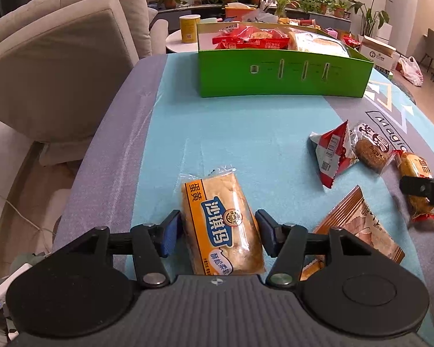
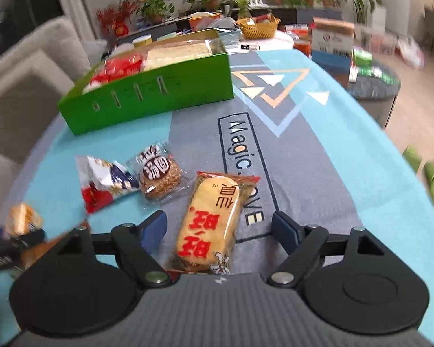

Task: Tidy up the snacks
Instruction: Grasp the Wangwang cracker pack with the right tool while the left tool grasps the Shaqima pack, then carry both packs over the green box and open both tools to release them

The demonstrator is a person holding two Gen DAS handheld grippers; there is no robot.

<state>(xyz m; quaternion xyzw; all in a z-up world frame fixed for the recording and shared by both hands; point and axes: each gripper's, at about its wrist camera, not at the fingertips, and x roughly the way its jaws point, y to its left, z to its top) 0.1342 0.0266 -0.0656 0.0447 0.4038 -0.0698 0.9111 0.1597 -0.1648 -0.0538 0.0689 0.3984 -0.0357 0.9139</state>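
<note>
The left gripper pinched the egg-yolk cake packet well short of the green box, with a stretch of bare blue mat between. Right of that packet, the right gripper straddled the rice cracker packet, fingers spread and not touching it, near the mat's grey band.

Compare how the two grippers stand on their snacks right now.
The left gripper has its pads pressed on the egg-yolk pastry pack; the right gripper stands wide open, clear of the rice cracker pack. Both straddle a yellow packet lying on the mat.
</note>
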